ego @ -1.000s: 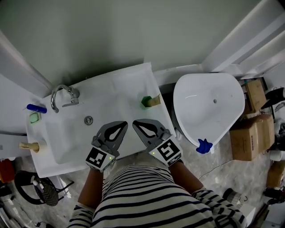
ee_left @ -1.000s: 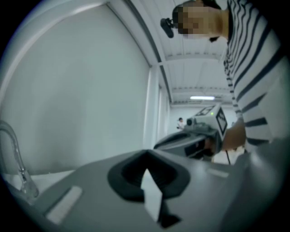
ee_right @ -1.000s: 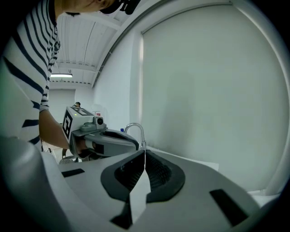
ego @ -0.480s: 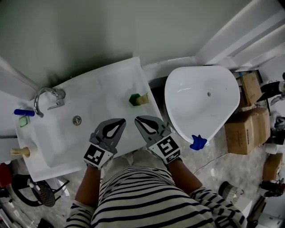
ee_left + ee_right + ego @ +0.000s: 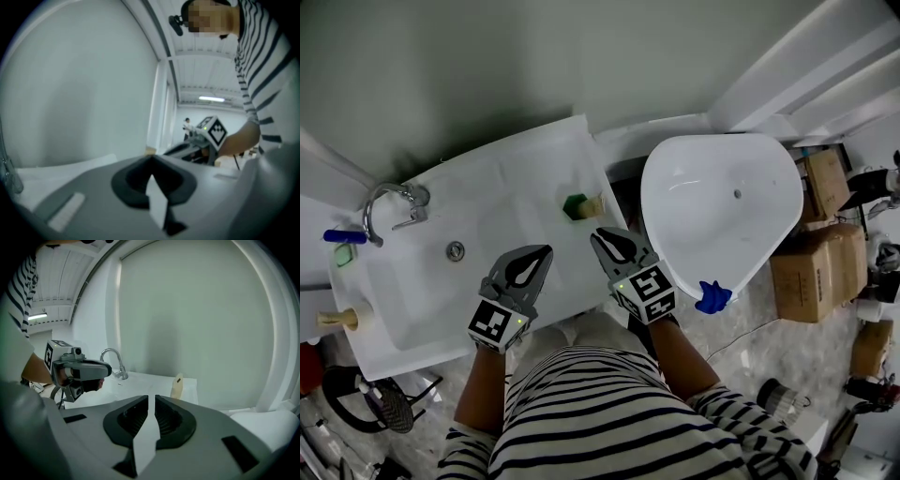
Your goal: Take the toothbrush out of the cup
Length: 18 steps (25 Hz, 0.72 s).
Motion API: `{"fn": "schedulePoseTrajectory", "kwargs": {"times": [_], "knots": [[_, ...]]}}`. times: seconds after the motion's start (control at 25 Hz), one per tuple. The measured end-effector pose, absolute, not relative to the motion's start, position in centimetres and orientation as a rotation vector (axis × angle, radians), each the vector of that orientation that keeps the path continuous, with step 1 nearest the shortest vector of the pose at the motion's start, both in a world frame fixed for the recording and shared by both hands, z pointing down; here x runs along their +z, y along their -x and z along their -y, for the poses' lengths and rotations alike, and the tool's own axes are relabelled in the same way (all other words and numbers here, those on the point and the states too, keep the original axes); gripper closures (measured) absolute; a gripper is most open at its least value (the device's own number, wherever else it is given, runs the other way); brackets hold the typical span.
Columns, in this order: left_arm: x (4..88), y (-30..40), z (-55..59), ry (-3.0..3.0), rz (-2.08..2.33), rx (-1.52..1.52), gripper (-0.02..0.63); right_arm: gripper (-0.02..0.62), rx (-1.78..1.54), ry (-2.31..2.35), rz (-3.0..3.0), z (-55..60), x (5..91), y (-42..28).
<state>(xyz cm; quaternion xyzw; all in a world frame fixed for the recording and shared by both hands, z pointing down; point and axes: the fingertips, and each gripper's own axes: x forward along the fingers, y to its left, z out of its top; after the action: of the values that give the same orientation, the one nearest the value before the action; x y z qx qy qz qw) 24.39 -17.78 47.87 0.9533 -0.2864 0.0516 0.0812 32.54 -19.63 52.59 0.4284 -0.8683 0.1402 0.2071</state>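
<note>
1. Head view:
   - Cup (image 5: 580, 204) sits near the R edge of the white bench (image 5: 520, 178). It is beige w/ green at its mouth; the brush itself is too small to make out.
   - L gripper (image 5: 544, 253) and R gripper (image 5: 598, 234) are side by side over the bench's near edge, both pointing away from the person.
   - Cup is beyond both sets of jaws and clear of them, nearer the R tips.
   - Tap (image 5: 389, 199) is far L.
2. Left gripper view:
   - Jaws of the L gripper (image 5: 151, 160) are pressed together, nothing betw. them.
   - A small beige bit shows just past the tips; can't tell if it's the cup.
   - R gripper (image 5: 206, 138) is ahead-R.
3. Right gripper view:
   - Jaws of the R gripper (image 5: 151, 398) are all but together w/ only a thin slit, nothing in it.
   - Cup (image 5: 176, 386) stands upright on the bench (image 5: 145, 379), past the tips and slightly R, not touching.
   - L gripper (image 5: 79, 370) is at L, tap (image 5: 112, 361) behind it.
</note>
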Motion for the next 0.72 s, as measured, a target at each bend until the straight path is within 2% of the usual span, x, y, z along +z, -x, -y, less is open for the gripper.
{"fn": "schedulePoseTrajectory", "kwargs": {"times": [0.08, 0.24, 0.72], "knots": [[48.3, -24.1, 17.8, -2.845, 0.865, 0.171, 0.6, 0.581, 0.404, -1.202, 2.406, 20.0, 53.1, -32.8], [48.4, -23.9, 17.7, -2.845, 0.879, 0.182, 0.598, 0.524, 0.425, -1.213, 2.376, 20.6, 53.9, -33.2], [48.3, -22.6, 17.7, -2.814, 0.937, 0.183, 0.598, 0.472, 0.497, -1.278, 2.324, 23.7, 56.4, -34.0]]}}
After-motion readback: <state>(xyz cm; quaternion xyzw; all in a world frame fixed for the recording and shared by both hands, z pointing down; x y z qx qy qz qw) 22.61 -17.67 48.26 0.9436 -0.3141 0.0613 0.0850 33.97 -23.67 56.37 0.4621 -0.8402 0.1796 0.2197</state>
